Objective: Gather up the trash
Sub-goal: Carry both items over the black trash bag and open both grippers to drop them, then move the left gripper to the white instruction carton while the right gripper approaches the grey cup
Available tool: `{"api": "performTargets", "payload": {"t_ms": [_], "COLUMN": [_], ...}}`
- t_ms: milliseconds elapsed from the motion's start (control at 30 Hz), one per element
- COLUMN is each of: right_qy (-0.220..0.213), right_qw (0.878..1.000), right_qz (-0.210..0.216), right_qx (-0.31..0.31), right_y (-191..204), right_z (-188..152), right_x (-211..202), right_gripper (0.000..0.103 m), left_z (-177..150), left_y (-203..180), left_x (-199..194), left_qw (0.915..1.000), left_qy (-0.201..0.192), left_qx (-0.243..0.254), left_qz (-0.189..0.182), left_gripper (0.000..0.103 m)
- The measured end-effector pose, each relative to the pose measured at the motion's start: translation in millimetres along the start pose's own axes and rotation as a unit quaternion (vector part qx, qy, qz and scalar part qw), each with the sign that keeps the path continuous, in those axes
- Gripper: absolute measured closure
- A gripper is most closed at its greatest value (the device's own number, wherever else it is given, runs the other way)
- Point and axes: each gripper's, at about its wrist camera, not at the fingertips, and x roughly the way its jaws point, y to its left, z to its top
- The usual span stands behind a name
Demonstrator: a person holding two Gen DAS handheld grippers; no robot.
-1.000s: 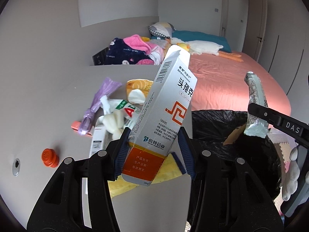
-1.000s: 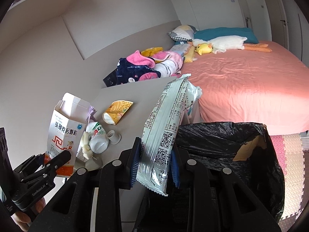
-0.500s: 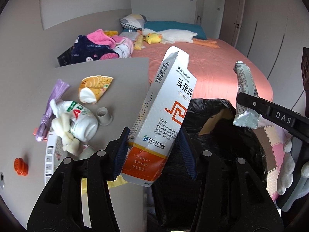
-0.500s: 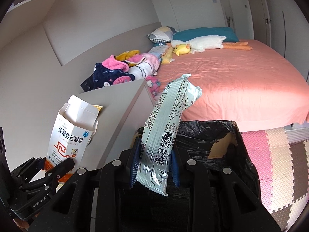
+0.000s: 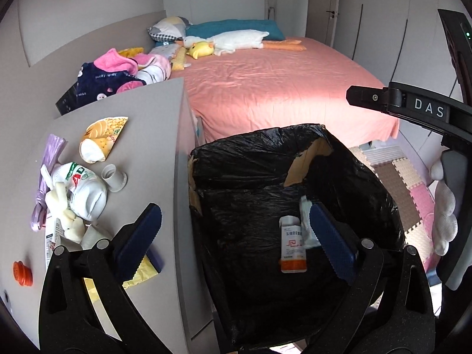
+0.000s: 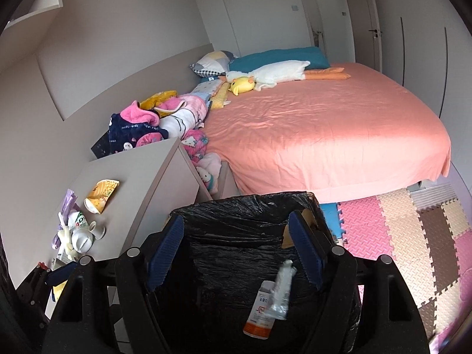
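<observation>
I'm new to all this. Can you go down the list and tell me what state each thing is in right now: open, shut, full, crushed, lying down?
Left tongs: open, holding nothing.
Right tongs: open, holding nothing.
Trash bin: open, lined with a black bag.
Medicine box: lying inside the bin, top flap open.
Silver wrapper: lying in the bin, across the box.
White bottle: on its side, uncapped.
Yellow cup: crushed, lying on the tabletop.
Orange cap: loose on the tabletop.

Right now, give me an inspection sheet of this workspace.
Surface: grey desk top, littered.
Job's things: white-and-orange medicine carton and silvery snack wrapper lie inside the black-lined trash bin.
Clutter: crushed yellow paper cup, white plastic bottle, purple bag, orange cap.
Grippers: left gripper and right gripper, jaws open, empty, over the bin.
Cables: nothing seen.
Surroundings: pink bed, foam floor mats.
</observation>
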Motion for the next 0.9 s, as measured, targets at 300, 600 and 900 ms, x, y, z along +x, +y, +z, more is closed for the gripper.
{"api": "performTargets", "payload": {"t_ms": [300,600,900], "right_qy": [0.011,0.024,0.042], "right_qw": [0.999,0.997,0.993], "right_qz": [0.019,0.040,0.060], "right_qx": [-0.028,-0.064,-0.097], "right_y": [23.0,58.0,95.4], "right_z": [-5.8,-16.0,-27.5], "right_x": [4.3,10.4,19.8], "right_gripper": [0.029,0.029,0.029], "left_z": [-8.0,-22.6,-42.4], "left_y": [19.7,50.3,87.9], "left_x": [-6.5,-20.0,-36.2], "left_qw": [0.9997,0.9980,0.9940], "left_qy": [0.002,0.004,0.008], "left_qx": [-0.016,-0.041,-0.073], "left_qz": [0.019,0.048,0.081], "left_gripper": [0.006,0.006,0.006]}}
